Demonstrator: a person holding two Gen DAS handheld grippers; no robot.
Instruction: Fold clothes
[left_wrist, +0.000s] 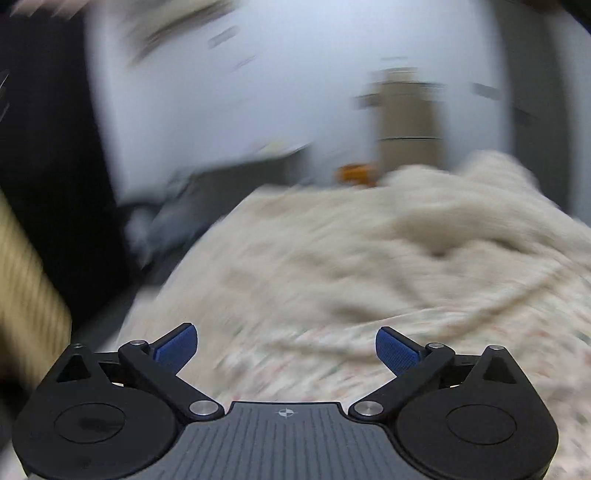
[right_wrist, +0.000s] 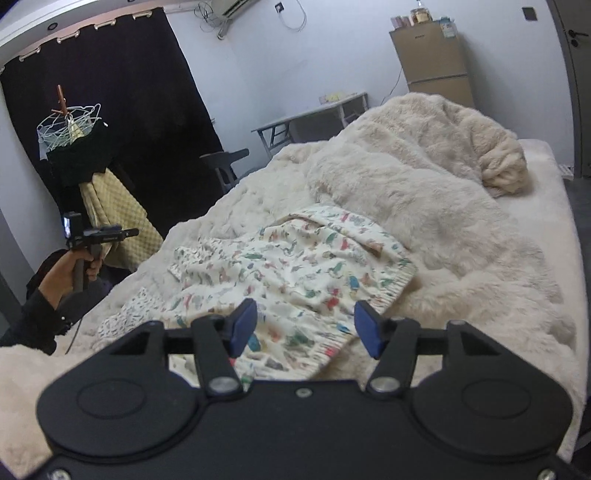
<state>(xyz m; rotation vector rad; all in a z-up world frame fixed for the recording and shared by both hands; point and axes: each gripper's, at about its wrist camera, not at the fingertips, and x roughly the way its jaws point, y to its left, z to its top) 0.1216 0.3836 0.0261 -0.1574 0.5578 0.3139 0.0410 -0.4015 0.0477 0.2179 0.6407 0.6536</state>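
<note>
A cream garment with small coloured animal prints (right_wrist: 295, 269) lies crumpled on the fluffy cream blanket (right_wrist: 424, 192) that covers the bed. My right gripper (right_wrist: 304, 325) is open and empty, just above the garment's near ribbed hem. My left gripper (left_wrist: 286, 349) is open and empty; its view is heavily blurred, with the printed garment (left_wrist: 369, 354) below the fingers. In the right wrist view the left gripper (right_wrist: 129, 232) is held up in a hand off the bed's left side, apart from the garment.
A bunched heap of blanket (right_wrist: 443, 140) rises at the back of the bed. A coat stand with hangers and a yellow cloth (right_wrist: 88, 162) stands at left before a black curtain. A grey desk (right_wrist: 314, 114), a chair (right_wrist: 225, 162) and a brown fridge (right_wrist: 432, 59) line the far wall.
</note>
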